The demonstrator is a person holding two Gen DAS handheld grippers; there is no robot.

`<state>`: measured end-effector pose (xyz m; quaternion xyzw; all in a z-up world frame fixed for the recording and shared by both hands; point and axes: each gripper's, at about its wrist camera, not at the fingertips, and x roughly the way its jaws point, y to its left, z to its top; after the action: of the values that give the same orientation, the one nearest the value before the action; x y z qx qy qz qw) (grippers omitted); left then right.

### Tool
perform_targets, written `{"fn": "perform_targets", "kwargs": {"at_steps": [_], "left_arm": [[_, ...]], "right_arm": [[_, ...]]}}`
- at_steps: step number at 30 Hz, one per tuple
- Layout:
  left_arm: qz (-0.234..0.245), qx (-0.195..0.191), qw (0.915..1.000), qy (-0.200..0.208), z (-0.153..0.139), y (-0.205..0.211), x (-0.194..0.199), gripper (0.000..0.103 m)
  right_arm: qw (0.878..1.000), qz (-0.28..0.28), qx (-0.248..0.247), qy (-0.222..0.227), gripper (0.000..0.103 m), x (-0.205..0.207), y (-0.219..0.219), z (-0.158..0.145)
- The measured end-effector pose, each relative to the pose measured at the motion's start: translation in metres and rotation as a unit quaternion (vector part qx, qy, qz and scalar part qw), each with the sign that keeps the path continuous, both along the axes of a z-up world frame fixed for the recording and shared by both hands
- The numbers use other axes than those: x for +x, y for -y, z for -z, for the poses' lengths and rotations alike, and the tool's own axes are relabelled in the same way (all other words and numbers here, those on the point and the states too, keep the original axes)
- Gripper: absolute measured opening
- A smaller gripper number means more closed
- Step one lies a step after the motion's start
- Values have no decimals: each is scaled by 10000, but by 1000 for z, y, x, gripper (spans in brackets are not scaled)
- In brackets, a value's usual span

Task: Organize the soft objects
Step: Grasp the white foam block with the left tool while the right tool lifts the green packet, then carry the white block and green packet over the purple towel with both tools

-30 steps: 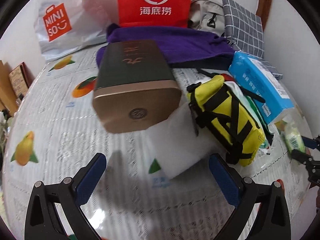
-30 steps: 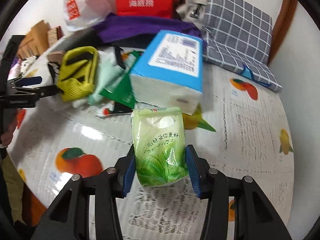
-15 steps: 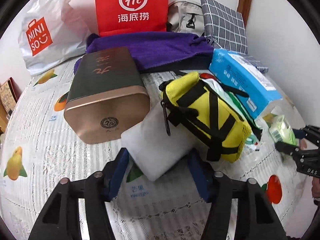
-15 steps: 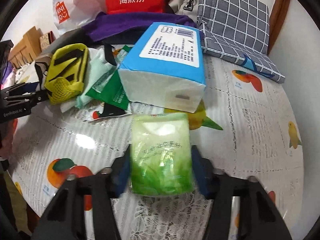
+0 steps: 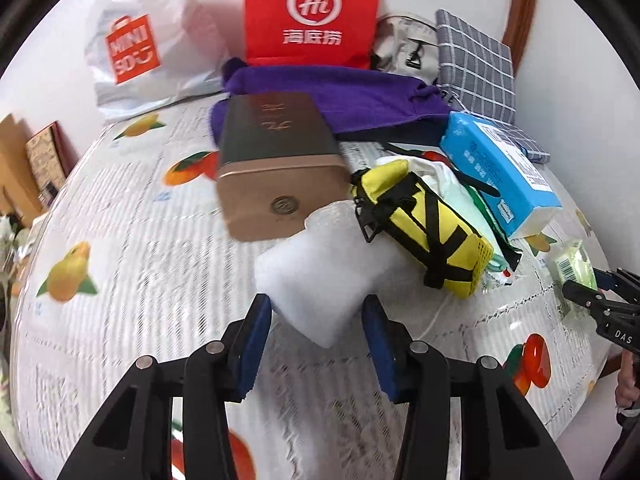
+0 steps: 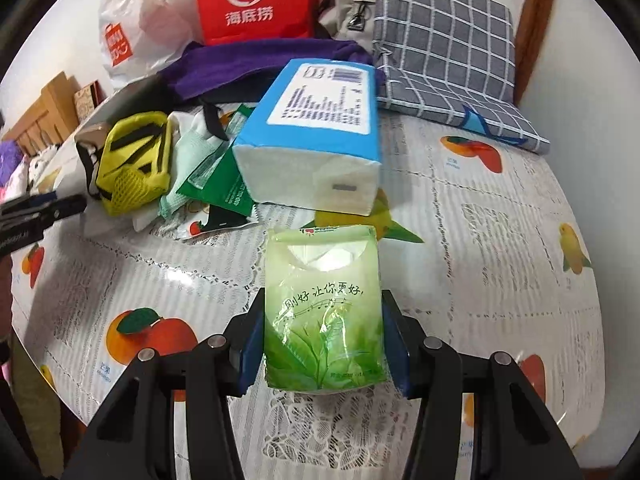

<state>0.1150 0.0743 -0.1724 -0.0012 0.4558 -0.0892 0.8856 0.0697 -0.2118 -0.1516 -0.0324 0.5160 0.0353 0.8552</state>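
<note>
Right gripper (image 6: 324,344) around green tissue pack (image 6: 323,312), long axis pointing away

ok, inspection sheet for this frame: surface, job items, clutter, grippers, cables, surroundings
Surface: round table under a fruit-print lace-pattern cover, glossy.
Job's things: white foam block between the left pads; green tissue pack between the right pads; blue tissue pack; yellow mesh pouch; purple towel; grey checked cushion.
Clutter: bronze tin box, green sachets, red bag, white Miniso bag.
Grippers: left gripper closing on the foam block, pads touching it; right gripper clamped on the green tissue pack.
Cables: nothing seen.
Surroundings: white wall, wooden door frame, boxes at left.
</note>
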Motion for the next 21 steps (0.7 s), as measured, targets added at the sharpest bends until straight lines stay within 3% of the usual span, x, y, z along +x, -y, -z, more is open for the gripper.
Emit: {"fn": "perform_targets", "kwargs": {"at_steps": [12, 21], "left_arm": [[-234, -369, 9985, 328, -42, -21, -30, 42], [-375, -373, 9979, 380, -51, -27, -40, 42]], "right_arm": [[9997, 15, 169, 190, 51, -14, -1, -21], [9996, -43, 189, 193, 51, -23, -5, -24]]}}
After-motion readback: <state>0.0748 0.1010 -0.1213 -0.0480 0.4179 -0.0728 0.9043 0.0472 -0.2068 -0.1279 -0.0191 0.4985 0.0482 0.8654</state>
